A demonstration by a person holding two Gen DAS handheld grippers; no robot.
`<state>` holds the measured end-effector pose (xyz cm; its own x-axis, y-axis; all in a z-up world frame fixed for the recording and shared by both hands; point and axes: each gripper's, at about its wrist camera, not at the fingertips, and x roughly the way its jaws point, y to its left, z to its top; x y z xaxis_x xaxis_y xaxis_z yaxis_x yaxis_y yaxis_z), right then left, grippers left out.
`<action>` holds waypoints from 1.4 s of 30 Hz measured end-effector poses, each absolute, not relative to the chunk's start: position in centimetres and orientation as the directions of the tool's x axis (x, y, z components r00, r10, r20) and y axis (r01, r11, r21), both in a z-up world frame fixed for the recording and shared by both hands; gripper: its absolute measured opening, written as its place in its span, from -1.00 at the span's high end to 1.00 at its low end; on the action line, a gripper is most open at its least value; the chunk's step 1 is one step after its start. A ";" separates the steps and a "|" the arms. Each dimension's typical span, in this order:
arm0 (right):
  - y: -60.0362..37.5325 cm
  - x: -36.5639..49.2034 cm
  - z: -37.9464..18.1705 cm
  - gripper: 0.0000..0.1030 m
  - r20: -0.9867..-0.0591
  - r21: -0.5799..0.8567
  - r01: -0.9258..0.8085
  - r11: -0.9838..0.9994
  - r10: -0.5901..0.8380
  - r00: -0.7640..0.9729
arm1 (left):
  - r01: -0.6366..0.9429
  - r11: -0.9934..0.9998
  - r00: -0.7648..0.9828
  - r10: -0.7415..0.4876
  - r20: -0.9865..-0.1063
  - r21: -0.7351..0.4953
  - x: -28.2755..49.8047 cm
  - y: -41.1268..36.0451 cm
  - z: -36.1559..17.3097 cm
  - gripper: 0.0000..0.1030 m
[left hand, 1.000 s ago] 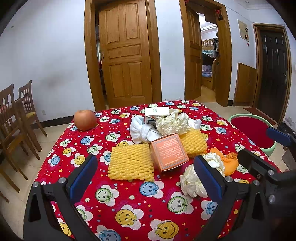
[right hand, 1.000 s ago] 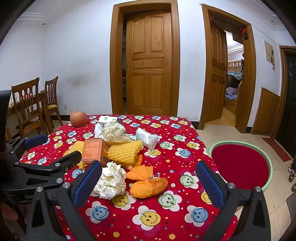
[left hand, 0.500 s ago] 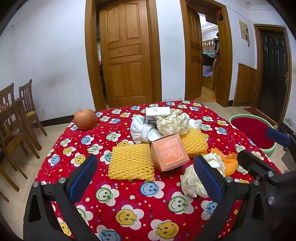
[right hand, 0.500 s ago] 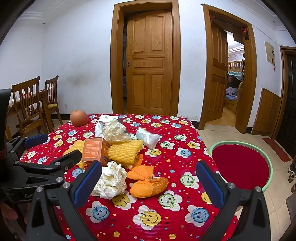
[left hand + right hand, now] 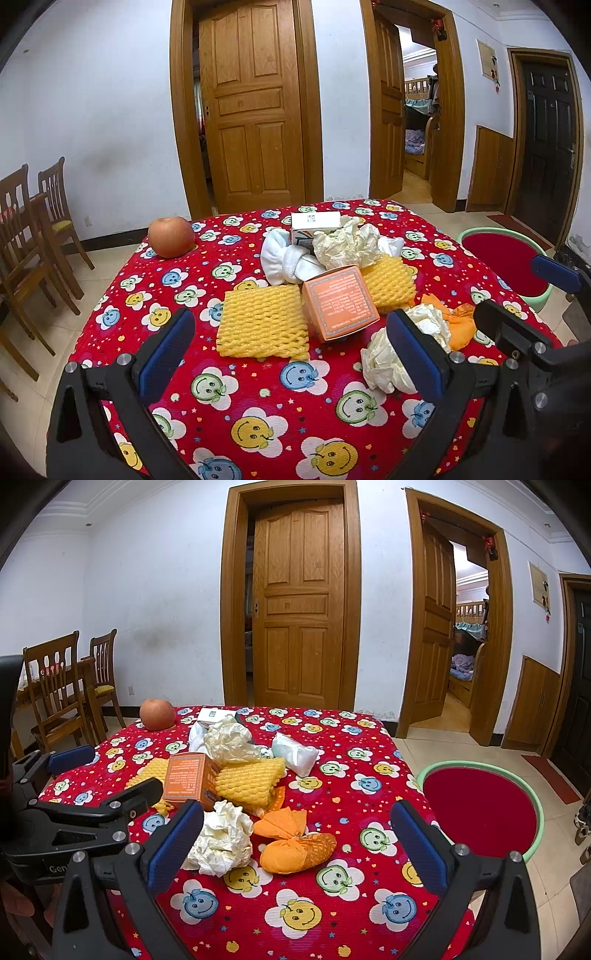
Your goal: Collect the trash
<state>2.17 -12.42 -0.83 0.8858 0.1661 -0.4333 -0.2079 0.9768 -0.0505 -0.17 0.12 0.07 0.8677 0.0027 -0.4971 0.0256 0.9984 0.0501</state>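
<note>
Counting trash: two foam nets (image 5: 263, 322), two paper wads (image 5: 391, 354), one orange box (image 5: 339, 302)
Left claw (image 5: 295, 360): wide apart, empty
Right claw (image 5: 295, 849): wide apart, empty

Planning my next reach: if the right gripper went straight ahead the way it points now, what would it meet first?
Most likely the orange cloth bundle on the table, which lies between the open right gripper fingers. The crumpled white paper sits by the left finger and might brush it. Depth is hard to judge.
</note>
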 end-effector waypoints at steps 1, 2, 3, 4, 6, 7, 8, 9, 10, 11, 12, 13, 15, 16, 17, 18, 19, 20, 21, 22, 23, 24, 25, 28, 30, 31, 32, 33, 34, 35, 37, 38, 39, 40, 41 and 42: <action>-12.4 2.2 -0.8 -1.00 -0.434 -0.051 -0.208 0.977 0.166 0.886 | 0.026 0.998 0.867 0.002 -0.497 0.050 -0.2 0.1 0.1 -0.97; -12.4 2.2 -0.8 -1.00 -0.434 -0.051 -0.208 0.977 0.166 0.886 | 0.026 0.998 0.867 0.002 -0.498 0.050 -0.2 0.1 0.1 -0.97; -12.4 2.2 -0.8 -1.00 -0.434 -0.051 -0.208 0.977 0.166 0.886 | 0.026 0.998 0.868 0.002 -0.497 0.050 -0.2 0.1 0.1 -0.97; -12.4 2.2 -0.8 -1.00 -0.434 -0.051 -0.207 0.977 0.165 0.886 | 0.026 0.998 0.868 0.002 -0.497 0.050 -0.2 0.1 0.1 -0.97; -12.4 2.2 -0.8 -1.00 -0.433 -0.051 -0.207 0.977 0.165 0.886 | 0.026 0.998 0.867 0.002 -0.498 0.050 -0.1 0.1 0.1 -0.97; -12.4 2.2 -0.8 -1.00 -0.434 -0.051 -0.207 0.977 0.165 0.886 | 0.026 0.998 0.867 0.002 -0.498 0.050 -0.1 0.1 0.1 -0.97; -12.4 2.2 -0.8 -1.00 -0.434 -0.051 -0.208 0.977 0.166 0.885 | 0.026 0.998 0.867 0.002 -0.498 0.050 -0.1 0.1 0.1 -0.97; -12.4 2.2 -0.8 -1.00 -0.434 -0.051 -0.208 0.977 0.166 0.886 | 0.026 0.998 0.867 0.002 -0.498 0.050 -0.2 0.2 0.1 -0.97; -12.4 2.2 -0.8 -1.00 -0.434 -0.051 -0.208 0.977 0.166 0.885 | 0.026 0.998 0.867 0.002 -0.498 0.049 -0.1 0.2 0.1 -0.97; -12.4 2.2 -0.8 -1.00 -0.434 -0.051 -0.208 0.977 0.166 0.886 | 0.026 0.998 0.867 0.002 -0.498 0.050 -0.2 0.2 0.1 -0.97; -12.4 2.2 -0.8 -0.99 -0.434 -0.052 -0.207 0.977 0.165 0.886 | 0.026 0.998 0.867 0.002 -0.498 0.050 -0.2 0.2 0.1 -0.97; -12.4 2.2 -0.8 -1.00 -0.434 -0.052 -0.207 0.977 0.165 0.886 | 0.026 0.998 0.868 0.002 -0.497 0.049 -0.2 0.2 0.1 -0.97; -12.4 2.2 -0.8 -1.00 -0.434 -0.052 -0.208 0.977 0.165 0.886 | 0.027 0.998 0.867 0.001 -0.498 0.049 -0.1 0.2 0.1 -0.97; -12.4 2.2 -0.8 -1.00 -0.433 -0.052 -0.207 0.977 0.165 0.886 | 0.027 0.998 0.867 0.001 -0.498 0.049 -0.2 0.2 0.1 -0.97; -12.4 2.2 -0.8 -1.00 -0.433 -0.053 -0.207 0.977 0.165 0.886 | 0.026 0.998 0.868 0.002 -0.497 0.049 -0.1 0.2 0.1 -0.97; -12.4 2.2 -0.8 -1.00 -0.433 -0.052 -0.208 0.977 0.165 0.886 | 0.027 0.998 0.868 0.001 -0.497 0.049 -0.1 0.2 0.1 -0.97; -12.4 2.2 -0.8 -1.00 -0.433 -0.052 -0.208 0.977 0.166 0.886 | 0.026 0.998 0.868 0.002 -0.497 0.049 -0.2 0.2 0.1 -0.97; -12.4 2.2 -0.8 -1.00 -0.433 -0.052 -0.208 0.977 0.165 0.886 | 0.026 0.998 0.867 0.002 -0.498 0.049 -0.1 0.2 0.1 -0.97; -12.3 2.2 -0.8 -1.00 -0.434 -0.053 -0.207 0.977 0.164 0.886 | 0.026 0.998 0.867 0.002 -0.498 0.049 -0.1 0.2 0.1 -0.97; -12.4 2.2 -0.8 -1.00 -0.434 -0.053 -0.207 0.977 0.164 0.886 | 0.026 0.998 0.867 0.002 -0.498 0.049 -0.1 0.2 0.1 -0.97; -12.4 2.2 -0.8 -1.00 -0.434 -0.054 -0.207 0.977 0.163 0.886 | 0.026 0.998 0.867 0.002 -0.498 0.049 -0.1 0.2 0.1 -0.97; -12.3 2.2 -0.9 -1.00 -0.434 -0.053 -0.207 0.977 0.164 0.886 | 0.028 0.998 0.866 0.000 -0.499 0.048 -0.1 0.2 0.1 -0.97; -12.3 2.2 -0.9 -1.00 -0.434 -0.053 -0.207 0.977 0.165 0.886 | 0.029 0.998 0.865 -0.001 -0.501 0.047 -0.2 0.3 0.1 -0.97; -12.4 2.2 -0.9 -1.00 -0.436 -0.052 -0.208 0.977 0.166 0.884 | 0.042 0.998 0.854 -0.017 -0.519 0.036 0.1 0.4 0.0 -0.97; -12.5 2.3 -0.9 -1.00 -0.441 -0.042 -0.220 0.975 0.179 0.880 | 0.056 0.998 0.829 -0.036 -0.558 0.019 1.0 0.7 -0.3 -0.97; -12.6 2.4 -0.9 -1.00 -0.445 -0.033 -0.229 0.973 0.191 0.875 | 0.051 0.999 0.821 -0.033 -0.571 0.015 1.3 0.8 -0.4 -0.97; -12.6 2.5 -0.9 -1.00 -0.453 -0.027 -0.237 0.971 0.199 0.869 | 0.041 0.999 0.803 -0.031 -0.595 0.003 1.8 1.1 -0.6 -0.97; -12.7 2.8 -1.0 -1.00 -0.466 -0.022 -0.243 0.970 0.205 0.861 | 0.036 0.999 0.794 -0.034 -0.608 -0.009 2.2 1.4 -0.8 -0.97; -12.9 3.0 -1.0 -1.00 -0.477 -0.024 -0.243 0.970 0.203 0.855 | 0.029 0.999 0.782 -0.039 -0.622 -0.027 2.6 1.7 -1.0 -0.97; -13.0 3.2 -1.0 -1.00 -0.484 -0.032 -0.241 0.970 0.196 0.853 | 0.016 0.999 0.766 -0.044 -0.641 -0.050 3.2 2.2 -1.1 -0.97; -13.1 3.4 -1.1 -1.00 -0.492 -0.047 -0.234 0.971 0.182 0.851 | -0.008 0.996 0.739 -0.055 -0.671 -0.090 4.0 3.2 -1.5 -0.97; -13.4 3.6 -1.1 -1.00 -0.498 -0.043 -0.234 0.971 0.182 0.848 | -0.025 0.993 0.725 -0.060 -0.686 -0.114 4.5 3.8 -1.6 -0.97; -13.4 3.8 -1.1 -1.00 -0.503 -0.034 -0.235 0.971 0.187 0.844 | -0.038 0.990 0.715 -0.070 -0.695 -0.138 4.8 4.5 -1.7 -0.97; -13.8 3.9 -1.1 -1.00 -0.508 -0.018 -0.237 0.971 0.195 0.839 | -0.048 0.986 0.708 -0.078 -0.702 -0.157 5.1 5.1 -1.8 -0.97; -14.2 4.1 -1.0 -1.00 -0.512 0.004 -0.238 0.971 0.206 0.834 | -0.068 0.981 0.696 -0.084 -0.713 -0.181 5.5 5.9 -1.9 -0.97; -14.4 4.2 -1.0 -1.00 -0.514 0.018 -0.238 0.971 0.213 0.831 | -0.078 0.979 0.690 -0.084 -0.719 -0.189 5.7 6.3 -2.0 -0.97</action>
